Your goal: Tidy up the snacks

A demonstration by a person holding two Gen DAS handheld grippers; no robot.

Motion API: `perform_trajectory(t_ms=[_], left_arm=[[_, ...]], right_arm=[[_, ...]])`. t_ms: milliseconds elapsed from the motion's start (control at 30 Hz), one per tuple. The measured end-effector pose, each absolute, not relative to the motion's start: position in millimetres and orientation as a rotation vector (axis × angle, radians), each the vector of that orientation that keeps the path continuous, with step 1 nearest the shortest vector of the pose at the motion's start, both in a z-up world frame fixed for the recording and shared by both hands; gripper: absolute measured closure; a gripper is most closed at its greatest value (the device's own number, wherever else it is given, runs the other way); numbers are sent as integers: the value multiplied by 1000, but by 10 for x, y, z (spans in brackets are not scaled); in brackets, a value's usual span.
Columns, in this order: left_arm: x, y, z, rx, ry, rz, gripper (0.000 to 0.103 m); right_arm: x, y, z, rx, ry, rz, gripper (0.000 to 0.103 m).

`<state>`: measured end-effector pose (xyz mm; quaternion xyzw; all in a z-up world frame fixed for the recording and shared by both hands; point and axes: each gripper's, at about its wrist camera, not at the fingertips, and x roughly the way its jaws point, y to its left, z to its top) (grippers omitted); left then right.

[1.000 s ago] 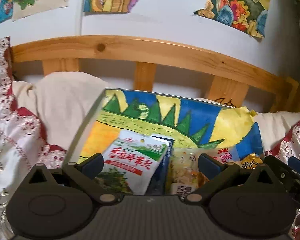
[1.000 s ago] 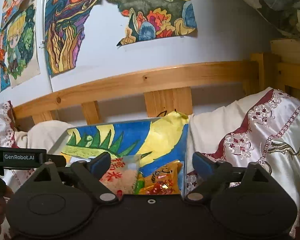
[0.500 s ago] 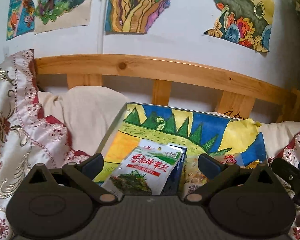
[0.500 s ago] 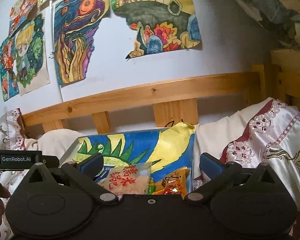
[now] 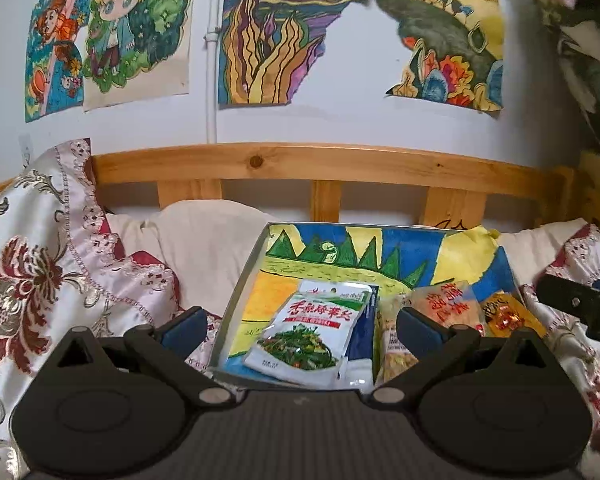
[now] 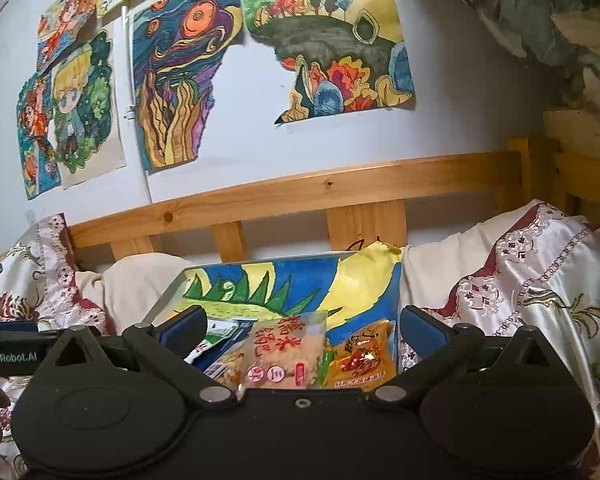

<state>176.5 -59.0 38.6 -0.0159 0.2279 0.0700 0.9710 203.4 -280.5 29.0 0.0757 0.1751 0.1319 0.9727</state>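
We note the snack packets lying in a row along the near edge of the painted tray [image 5: 256, 264], which sits on the bed. The green-and-white packet [image 5: 312, 332] lies at the left of the row, long axis running 12 to 6, at about 12 o'clock from the left tool [image 5: 298, 326], between its jaw lines but not touched. The red-lettered clear packet [image 6: 286, 350] and the orange packet [image 6: 360, 360] lie at 12 and 1 o'clock from the right tool [image 6: 300, 328]. Both tools stand wide and hold nothing; the right one's jaws have just been opening, with nothing pinched between them. We judge each tool nearer its own side of the row.
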Motion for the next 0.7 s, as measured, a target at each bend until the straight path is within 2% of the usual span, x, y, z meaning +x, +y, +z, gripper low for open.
perform_trajectory(t_ms=[700], left_arm=[[776, -370, 447, -78, 433, 90, 0]], right_arm=[[1075, -2710, 411, 120, 349, 288, 1]])
